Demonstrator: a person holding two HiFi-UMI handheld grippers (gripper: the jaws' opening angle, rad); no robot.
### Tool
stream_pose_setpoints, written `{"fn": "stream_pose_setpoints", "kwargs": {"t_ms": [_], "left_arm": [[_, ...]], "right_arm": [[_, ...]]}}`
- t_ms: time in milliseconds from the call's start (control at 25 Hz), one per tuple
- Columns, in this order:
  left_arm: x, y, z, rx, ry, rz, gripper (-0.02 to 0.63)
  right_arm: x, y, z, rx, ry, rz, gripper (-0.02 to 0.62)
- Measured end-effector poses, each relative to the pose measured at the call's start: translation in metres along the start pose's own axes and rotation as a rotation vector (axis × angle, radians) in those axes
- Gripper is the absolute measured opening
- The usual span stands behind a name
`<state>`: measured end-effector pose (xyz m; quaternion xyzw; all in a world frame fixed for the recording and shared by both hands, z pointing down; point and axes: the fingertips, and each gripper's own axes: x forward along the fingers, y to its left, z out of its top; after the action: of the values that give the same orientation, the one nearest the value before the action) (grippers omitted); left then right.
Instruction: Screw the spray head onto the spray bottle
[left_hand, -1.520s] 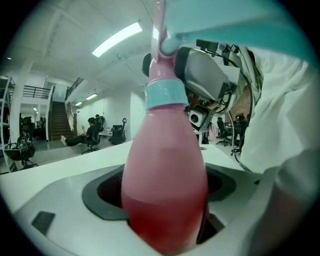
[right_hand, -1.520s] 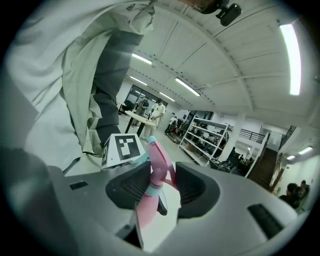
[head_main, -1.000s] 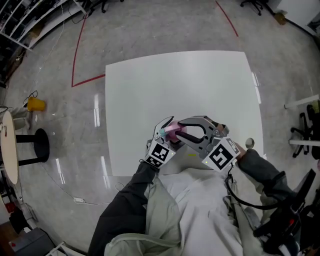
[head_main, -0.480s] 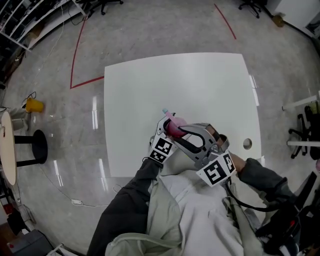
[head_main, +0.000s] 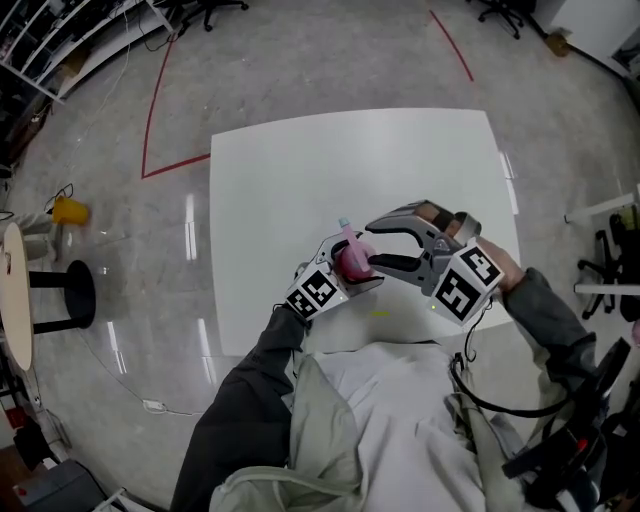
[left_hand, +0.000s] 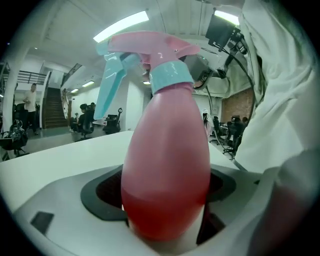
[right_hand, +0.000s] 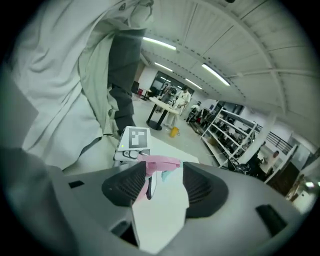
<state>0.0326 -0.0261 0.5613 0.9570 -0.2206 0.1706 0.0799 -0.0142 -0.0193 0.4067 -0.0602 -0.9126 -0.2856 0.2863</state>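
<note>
You are holding the pink spray bottle (head_main: 352, 260) in the left gripper (head_main: 346, 272), just below the centre of the head view and over the near part of the white table (head_main: 300, 170). In the left gripper view the bottle is filling the middle of the frame, standing up from between the two jaws, which are closed on its rounded lower body, where the colour is a darker red. The spray head (left_hand: 150, 47) is sitting on top of the bottle, with its teal collar (left_hand: 170, 75) around the neck and its teal trigger (left_hand: 111, 85) pointing toward the upper left of that frame. You are bringing the right gripper (head_main: 372, 245) in from the right side of the head view, with its jaws reaching around the top of the bottle. Those jaws have just been opening, and in the right gripper view the spray head is lying between their tips, close against the left pad and clear of the right one. The left gripper's marker cube (right_hand: 133, 138) is showing just behind it.
</note>
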Motion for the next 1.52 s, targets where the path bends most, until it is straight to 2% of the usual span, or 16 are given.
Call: {"fn": "stream_pose_setpoints", "kwargs": {"t_ms": [80, 160, 240, 320, 480, 560, 720, 800, 880, 960, 1120, 1240, 1360, 1400, 1440, 1520], "left_arm": [[0.001, -0.006, 0.002, 0.015, 0.002, -0.022, 0.433], [0.001, -0.010, 0.002, 0.029, 0.007, -0.040, 0.433], [0.000, -0.013, 0.002, 0.037, 0.010, -0.056, 0.433], [0.000, -0.014, 0.002, 0.038, 0.005, -0.065, 0.433], [-0.002, -0.015, 0.005, 0.024, -0.015, -0.057, 0.433], [-0.002, -0.016, 0.000, 0.018, -0.012, -0.055, 0.433], [-0.003, -0.016, -0.007, 0.001, 0.022, -0.037, 0.433], [-0.002, -0.014, -0.004, 0.006, 0.011, -0.023, 0.433], [-0.001, -0.012, -0.003, 0.003, 0.003, -0.022, 0.433], [-0.003, -0.010, -0.002, 0.004, -0.002, -0.031, 0.433], [-0.006, -0.010, 0.002, 0.016, -0.003, -0.049, 0.433], [-0.004, -0.010, 0.002, 0.021, 0.002, -0.060, 0.433], [-0.001, -0.008, 0.004, 0.023, -0.001, -0.066, 0.433], [-0.001, -0.008, 0.004, 0.023, -0.003, -0.066, 0.433], [0.000, -0.009, 0.005, 0.023, -0.005, -0.065, 0.433], [0.002, -0.011, 0.006, 0.021, -0.003, -0.060, 0.433]], "right_arm": [[0.004, 0.001, 0.006, -0.031, -0.018, 0.016, 0.254], [0.012, 0.004, 0.013, -0.016, -0.031, 0.048, 0.307], [0.024, 0.011, 0.017, 0.008, -0.036, 0.098, 0.327], [0.032, 0.014, 0.019, 0.021, -0.049, 0.100, 0.327], [0.029, 0.001, 0.017, 0.145, -0.053, -0.044, 0.325], [0.026, -0.002, 0.013, 0.226, 0.014, -0.156, 0.306], [0.021, -0.004, 0.007, 0.353, 0.237, -0.437, 0.297], [0.016, 0.001, 0.015, 0.375, 0.229, -0.471, 0.295], [0.007, 0.007, 0.032, 0.357, 0.146, -0.430, 0.295], [-0.005, 0.011, 0.049, 0.279, 0.068, -0.347, 0.296], [-0.025, 0.008, 0.048, 0.199, -0.044, -0.060, 0.296], [-0.023, -0.014, 0.017, 0.209, -0.005, 0.071, 0.295], [-0.004, -0.013, 0.001, 0.337, -0.002, 0.318, 0.295], [0.003, -0.009, -0.001, 0.359, 0.003, 0.374, 0.295], [0.010, -0.005, -0.005, 0.352, 0.023, 0.404, 0.278], [0.017, 0.004, -0.009, 0.286, 0.070, 0.415, 0.192]]}}
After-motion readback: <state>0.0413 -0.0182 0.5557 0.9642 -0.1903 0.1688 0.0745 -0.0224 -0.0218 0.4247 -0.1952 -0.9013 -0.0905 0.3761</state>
